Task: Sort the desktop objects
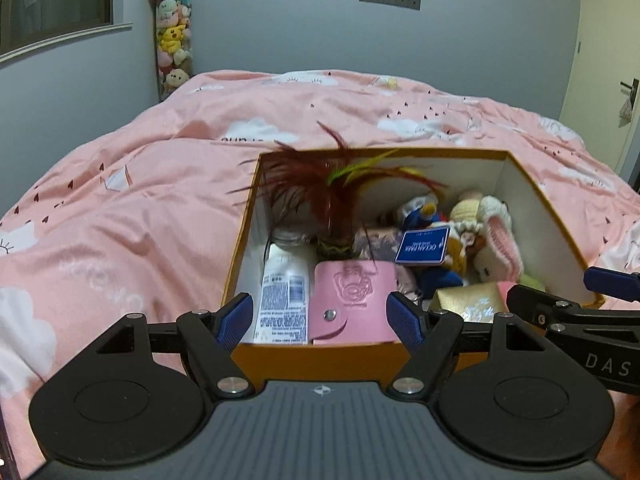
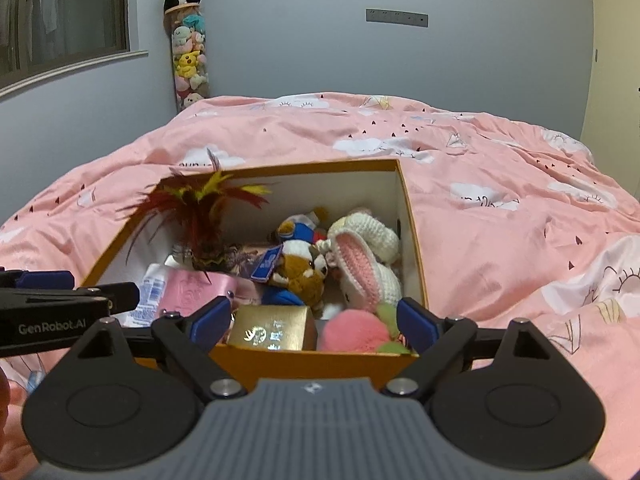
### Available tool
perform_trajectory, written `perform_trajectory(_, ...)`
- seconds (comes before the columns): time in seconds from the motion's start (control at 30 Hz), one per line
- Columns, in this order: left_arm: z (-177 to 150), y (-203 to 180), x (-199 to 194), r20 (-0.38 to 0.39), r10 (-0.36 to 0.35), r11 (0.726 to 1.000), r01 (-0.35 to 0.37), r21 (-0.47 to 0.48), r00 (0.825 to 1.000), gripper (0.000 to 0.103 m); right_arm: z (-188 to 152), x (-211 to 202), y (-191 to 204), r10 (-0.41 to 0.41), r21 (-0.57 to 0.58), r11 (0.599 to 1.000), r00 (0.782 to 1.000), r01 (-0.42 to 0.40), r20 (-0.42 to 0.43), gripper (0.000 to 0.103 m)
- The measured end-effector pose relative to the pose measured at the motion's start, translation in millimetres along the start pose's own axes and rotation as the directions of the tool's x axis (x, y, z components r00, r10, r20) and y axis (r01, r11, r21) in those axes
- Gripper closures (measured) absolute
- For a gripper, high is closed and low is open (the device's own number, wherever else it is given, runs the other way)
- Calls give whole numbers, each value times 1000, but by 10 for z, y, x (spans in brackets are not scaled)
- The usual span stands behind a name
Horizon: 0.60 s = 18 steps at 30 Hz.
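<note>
Hovering: left gripper (image 1: 320, 318) and right gripper (image 2: 314, 322), fingers spread, empty | over crammed orange cardboard box (image 1: 320, 360) on bed | risk: snagging red feather tuft (image 1: 316, 192), tipping box

Your feather toy (image 1: 320, 188) is smeared by motion blur in the left wrist view, and its base sinks behind the pink card holder (image 1: 352, 304). The white bottle (image 1: 284, 300) has print too small to read. The orange box (image 2: 320, 364) hides the lower half of your gold box (image 2: 272, 328) behind its near wall. The right gripper (image 1: 580, 308) is cut off by the frame edge.
</note>
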<state>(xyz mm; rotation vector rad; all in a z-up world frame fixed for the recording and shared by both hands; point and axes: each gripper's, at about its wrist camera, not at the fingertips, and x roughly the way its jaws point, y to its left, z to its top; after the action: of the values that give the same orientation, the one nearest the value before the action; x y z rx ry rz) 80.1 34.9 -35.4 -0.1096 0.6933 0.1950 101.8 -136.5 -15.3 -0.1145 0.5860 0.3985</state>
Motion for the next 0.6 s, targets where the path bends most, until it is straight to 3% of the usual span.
perform_trajectory(0.6,-85,-8,150,-18,16,1000,-16,-2,1000,16,-145,101,64,5,-50,999,1000,-4,17,1)
